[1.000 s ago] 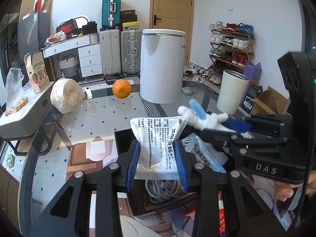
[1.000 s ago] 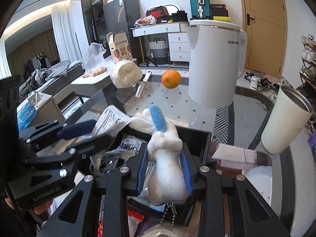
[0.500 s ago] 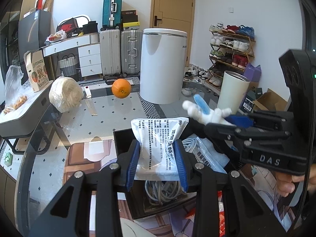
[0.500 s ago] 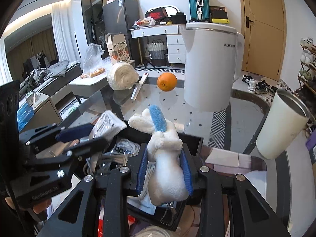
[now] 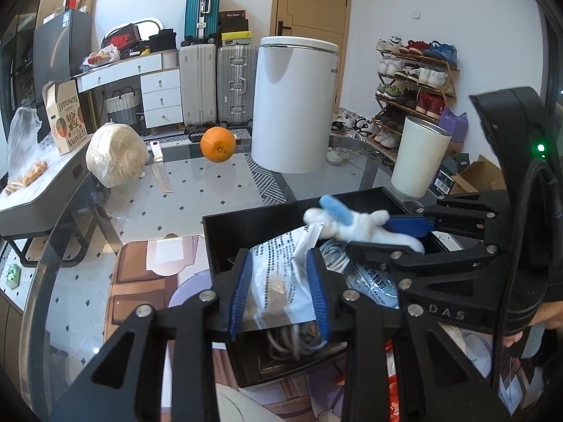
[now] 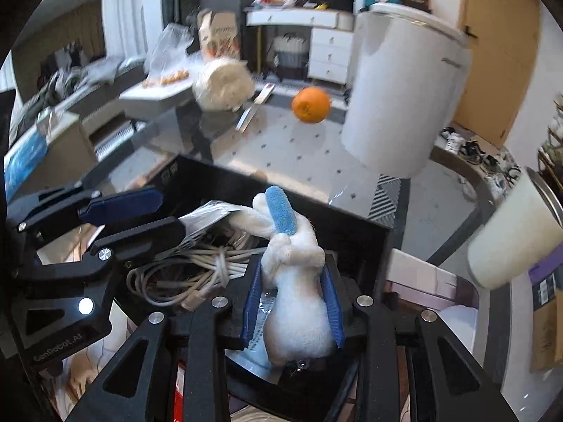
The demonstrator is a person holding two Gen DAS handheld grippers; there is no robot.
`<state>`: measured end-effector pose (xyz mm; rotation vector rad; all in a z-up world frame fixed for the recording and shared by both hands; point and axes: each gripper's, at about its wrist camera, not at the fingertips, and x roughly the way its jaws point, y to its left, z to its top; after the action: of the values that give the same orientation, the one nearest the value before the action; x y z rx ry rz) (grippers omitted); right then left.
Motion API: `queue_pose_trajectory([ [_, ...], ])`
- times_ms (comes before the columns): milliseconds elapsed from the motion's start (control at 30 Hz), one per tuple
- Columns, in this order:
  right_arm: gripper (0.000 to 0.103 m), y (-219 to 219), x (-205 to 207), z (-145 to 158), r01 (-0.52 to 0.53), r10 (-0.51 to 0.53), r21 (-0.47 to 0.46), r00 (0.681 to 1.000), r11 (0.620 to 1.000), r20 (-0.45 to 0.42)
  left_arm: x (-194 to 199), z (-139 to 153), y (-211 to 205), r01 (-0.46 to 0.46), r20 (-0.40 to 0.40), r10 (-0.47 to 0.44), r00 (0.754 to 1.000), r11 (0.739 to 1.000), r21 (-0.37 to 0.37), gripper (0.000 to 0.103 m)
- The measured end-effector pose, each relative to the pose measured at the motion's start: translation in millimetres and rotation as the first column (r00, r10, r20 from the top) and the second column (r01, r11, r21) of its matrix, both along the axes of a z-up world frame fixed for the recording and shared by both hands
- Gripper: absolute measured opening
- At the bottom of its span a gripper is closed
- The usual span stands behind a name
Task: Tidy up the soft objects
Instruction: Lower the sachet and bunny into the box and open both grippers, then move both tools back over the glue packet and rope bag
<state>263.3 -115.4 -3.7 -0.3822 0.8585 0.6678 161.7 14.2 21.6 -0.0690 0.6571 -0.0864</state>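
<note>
Step in hand: both items over black bin [image 5: 246, 225] on glass bench [image 5: 197, 193]. Left tongs [image 5: 279, 295] clamp white pouch [image 5: 281, 277]; right tongs [image 6: 292, 311] clamp plush rabbit [image 6: 295, 281]. Next, likely: lower, release inside

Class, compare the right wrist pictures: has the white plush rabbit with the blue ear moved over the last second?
Yes. The white plush rabbit, clamped in the right gripper, has come down toward the black plastic box, whose far rim now shows beyond its ear.
</note>
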Motion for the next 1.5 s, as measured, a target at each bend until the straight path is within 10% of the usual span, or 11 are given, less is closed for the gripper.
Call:
queue_pose_trajectory([
  [367,0.083,-22,-26,31,-0.045,0.040,0.051,0.995,0.998,0.092,-8,1,3,0.006,0.000,-0.006,1.000,1.000,-0.019,0.033],
  [700,0.101,-72,-61,37,0.071,-0.086,0.172,0.993,0.983,0.083,-42,14,1,0.003,0.051,-0.001,0.999,1.000,-0.031,0.093],
  [1500,0.102,-120,-105,1,0.222,-0.215,0.219,0.975,0.950,-0.059,-93,-14,-40,0.000,0.020,-0.001,1.000,0.997,0.074,0.103],
])
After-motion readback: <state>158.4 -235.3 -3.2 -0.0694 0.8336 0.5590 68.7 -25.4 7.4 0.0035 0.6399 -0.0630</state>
